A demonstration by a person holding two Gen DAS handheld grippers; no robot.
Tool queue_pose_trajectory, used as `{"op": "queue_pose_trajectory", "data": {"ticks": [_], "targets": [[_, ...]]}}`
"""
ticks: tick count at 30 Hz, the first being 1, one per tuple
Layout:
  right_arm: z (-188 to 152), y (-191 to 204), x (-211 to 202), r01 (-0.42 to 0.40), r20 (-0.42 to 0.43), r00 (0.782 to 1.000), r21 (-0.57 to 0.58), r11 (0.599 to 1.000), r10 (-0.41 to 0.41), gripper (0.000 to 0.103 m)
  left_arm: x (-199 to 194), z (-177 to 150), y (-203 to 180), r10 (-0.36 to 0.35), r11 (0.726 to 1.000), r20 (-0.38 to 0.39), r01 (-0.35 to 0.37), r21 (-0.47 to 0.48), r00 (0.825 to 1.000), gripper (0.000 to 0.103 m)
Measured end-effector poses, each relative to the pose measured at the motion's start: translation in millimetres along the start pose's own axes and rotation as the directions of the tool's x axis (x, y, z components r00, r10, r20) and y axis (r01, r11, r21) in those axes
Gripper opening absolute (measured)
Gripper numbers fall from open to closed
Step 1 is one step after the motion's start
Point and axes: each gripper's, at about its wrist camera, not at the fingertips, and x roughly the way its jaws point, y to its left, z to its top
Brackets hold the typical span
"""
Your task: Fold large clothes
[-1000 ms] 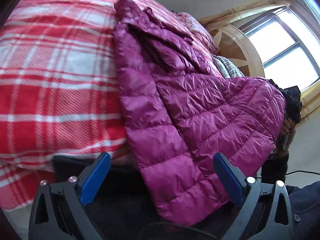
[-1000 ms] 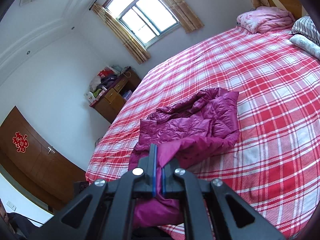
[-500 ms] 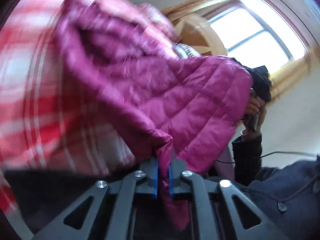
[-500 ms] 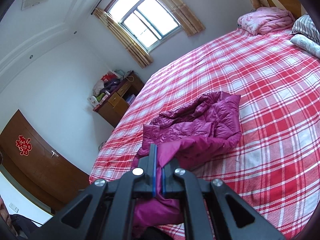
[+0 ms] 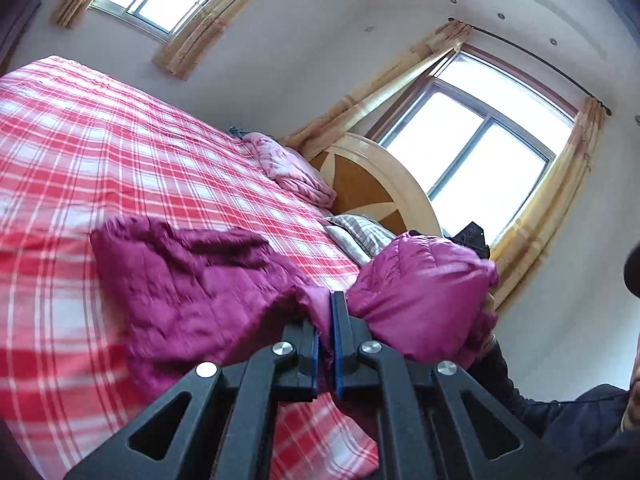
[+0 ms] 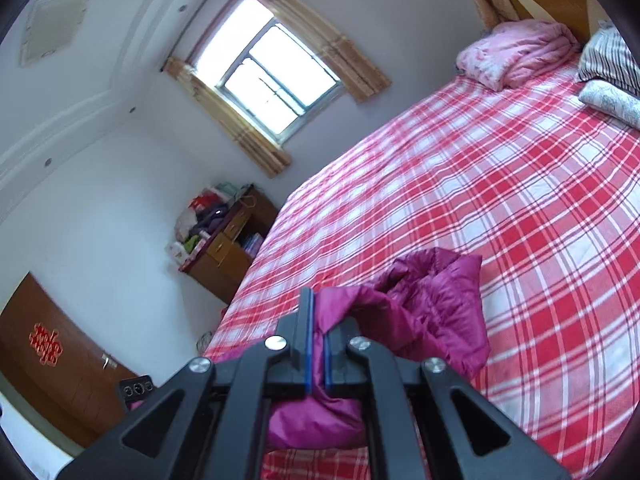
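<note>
A magenta quilted puffer jacket (image 5: 192, 284) lies partly on the red plaid bed (image 5: 120, 152). My left gripper (image 5: 326, 320) is shut on one edge of the jacket and holds it lifted. Its right part (image 5: 424, 288) bunches up toward my other hand. In the right wrist view the jacket (image 6: 432, 308) trails from my right gripper (image 6: 318, 320), which is shut on another edge, down onto the bed (image 6: 500, 184). Fabric hangs below the jaws.
A pink folded quilt (image 6: 516, 52) and striped pillows (image 6: 608, 56) lie at the wooden headboard (image 5: 380, 184). A cluttered wooden dresser (image 6: 228, 240) stands by the far wall under a window (image 6: 272, 80). A brown wardrobe (image 6: 48, 360) is at left.
My left gripper went from open below the jacket hem to shut on it, then lifted and swung upward. My right gripper stayed shut and raised its edge; the jacket pulled off the bed's near side.
</note>
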Motion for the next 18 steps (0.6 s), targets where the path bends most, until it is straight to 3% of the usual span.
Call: {"op": "queue_pose_trajectory", "data": {"ticks": [5, 10, 13, 16, 18], "targets": [[25.0, -42.7, 70.9, 0.126, -0.061, 0.991, 0.059, 0.99, -0.122, 0.007, 28.7, 35.6, 51.2, 0.13, 0.991, -0.024, -0.13, -0.009, 0.991, 0.004], [35.6, -90.4, 137.3, 0.231, -0.12, 0.968, 0.088, 0.969, -0.22, 0.007, 50.4, 51.2, 107.2, 0.292, 0.954, -0.074, -0.296, -0.051, 0.954, 0.006], [37.3, -119.1, 172.7, 0.255, -0.162, 0.958, 0.118, 0.96, -0.235, 0.007, 56.3, 55.4, 123.0, 0.335, 0.939, -0.081, -0.34, -0.058, 0.939, 0.01], [34.9, -138.3, 197.3, 0.269, -0.194, 0.951, 0.144, 0.952, -0.239, 0.007, 57.8, 62.8, 132.4, 0.379, 0.922, -0.086, -0.384, -0.053, 0.922, 0.023], [31.0, -150.2, 207.3, 0.285, -0.198, 0.947, 0.153, 0.946, -0.253, 0.007, 55.7, 65.9, 136.3, 0.443, 0.894, -0.065, -0.446, -0.049, 0.894, 0.055]]}}
